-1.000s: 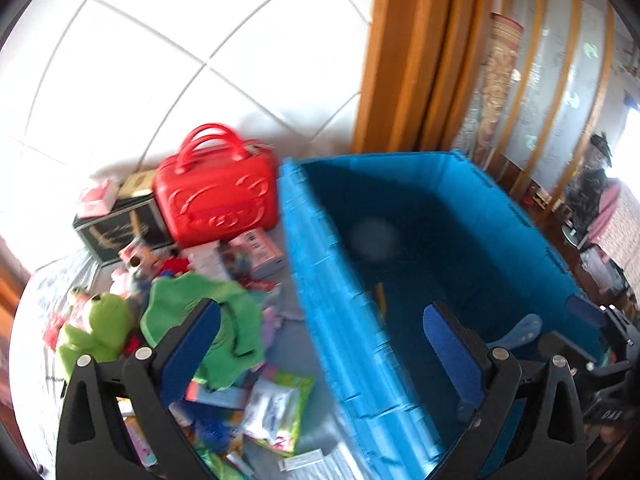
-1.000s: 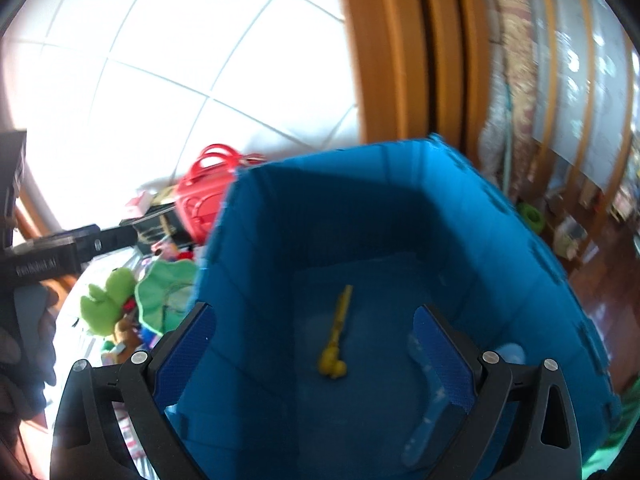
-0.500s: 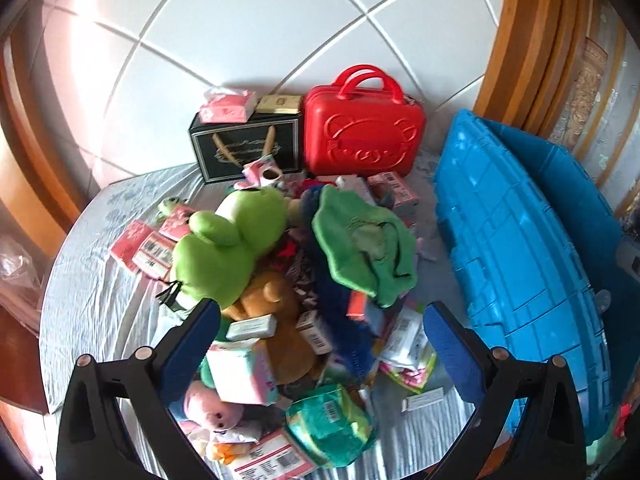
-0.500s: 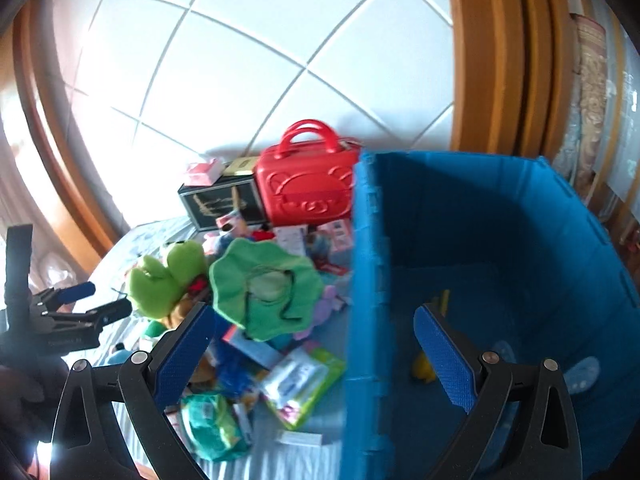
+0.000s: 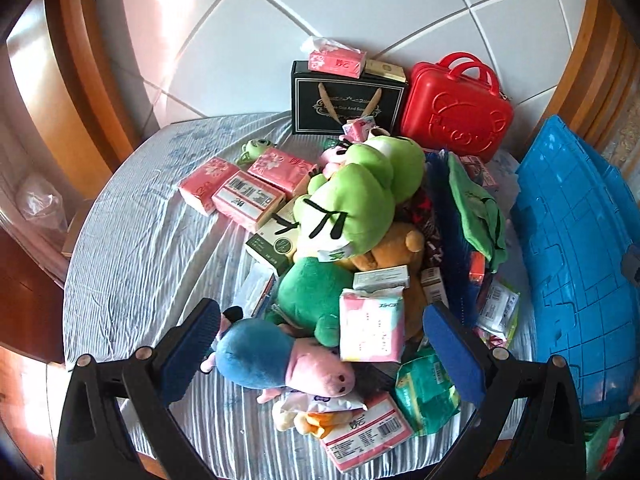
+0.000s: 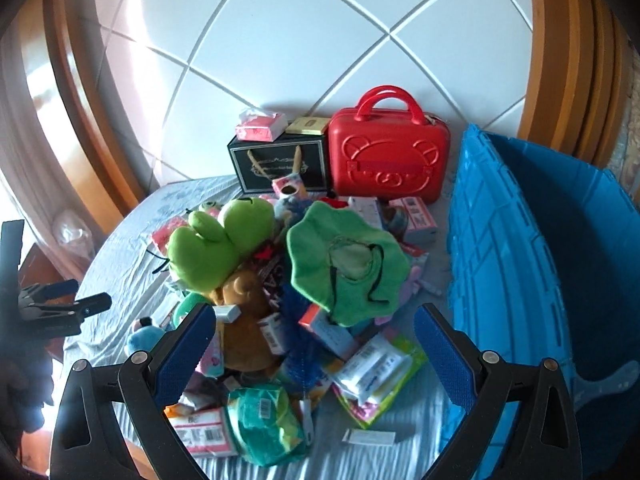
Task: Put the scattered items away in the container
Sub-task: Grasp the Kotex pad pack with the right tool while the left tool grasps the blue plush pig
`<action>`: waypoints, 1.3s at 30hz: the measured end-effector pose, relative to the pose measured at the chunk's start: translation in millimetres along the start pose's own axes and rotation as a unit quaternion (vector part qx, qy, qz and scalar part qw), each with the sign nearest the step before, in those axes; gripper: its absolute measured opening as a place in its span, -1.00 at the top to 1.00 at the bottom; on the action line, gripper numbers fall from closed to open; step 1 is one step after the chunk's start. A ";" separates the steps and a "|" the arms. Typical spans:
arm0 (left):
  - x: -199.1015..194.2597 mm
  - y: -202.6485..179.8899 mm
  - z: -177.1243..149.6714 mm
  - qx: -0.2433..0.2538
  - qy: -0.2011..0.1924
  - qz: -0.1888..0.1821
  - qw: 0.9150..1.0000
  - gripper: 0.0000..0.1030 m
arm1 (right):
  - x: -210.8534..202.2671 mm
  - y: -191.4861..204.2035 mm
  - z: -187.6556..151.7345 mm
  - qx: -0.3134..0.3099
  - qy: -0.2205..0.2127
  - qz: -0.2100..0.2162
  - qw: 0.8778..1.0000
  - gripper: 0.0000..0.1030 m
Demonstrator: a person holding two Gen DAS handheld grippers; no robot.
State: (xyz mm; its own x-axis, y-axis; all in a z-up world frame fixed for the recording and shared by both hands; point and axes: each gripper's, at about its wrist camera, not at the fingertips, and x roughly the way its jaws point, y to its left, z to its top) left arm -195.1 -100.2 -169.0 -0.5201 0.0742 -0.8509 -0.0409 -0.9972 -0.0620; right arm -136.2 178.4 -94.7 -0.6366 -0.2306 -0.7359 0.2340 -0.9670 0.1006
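Note:
A pile of toys and packets lies on a striped cloth. A light green frog plush point(image 5: 360, 196) point(image 6: 212, 248) tops it, with a green lily-pad cloth point(image 6: 348, 264) beside it. My left gripper point(image 5: 324, 344) is open and empty, hovering over a blue-and-pink plush point(image 5: 276, 360) and a pink tissue pack point(image 5: 372, 324). My right gripper point(image 6: 312, 348) is open and empty above the pile's near side, over a brown plush point(image 6: 244, 312) and a green packet point(image 6: 264, 420). The blue crate point(image 5: 580, 248) point(image 6: 500, 280) stands to the right of the pile.
A red bear case point(image 5: 456, 112) point(image 6: 388, 156) and a black gift box point(image 5: 344, 100) point(image 6: 280, 164) stand against the tiled wall behind the pile. Pink tissue packs point(image 5: 244, 188) lie at the left. The left gripper shows at the right wrist view's left edge point(image 6: 52, 312).
Both grippers have swung left, away from the crate's inside, and now face the pile. The left one has come lower and closer to the items. Both stay open and empty.

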 end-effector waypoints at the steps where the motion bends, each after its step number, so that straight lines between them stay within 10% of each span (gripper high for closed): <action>1: 2.7 6.1 -2.0 -0.001 0.004 0.001 1.000 -1.00 | 5.8 5.3 -2.7 0.000 0.006 0.004 1.000 -0.96; 21: 57.1 86.0 -49.5 -0.019 0.070 0.007 0.997 -1.00 | 80.6 104.0 -38.5 -0.044 0.064 0.035 0.996 -0.96; 39: 157.1 141.2 -96.9 -0.118 0.182 -0.026 0.976 -1.00 | 187.9 177.4 -83.4 -0.098 0.138 0.019 0.985 -0.96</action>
State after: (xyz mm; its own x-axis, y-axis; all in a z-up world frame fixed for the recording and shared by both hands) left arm -199.8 -229.6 -361.9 -0.1842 0.1624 -0.9694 0.1610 -0.9680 -0.1927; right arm -153.0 -27.4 -271.0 -0.4069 -0.2012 -0.8910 0.4090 -0.9124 0.0192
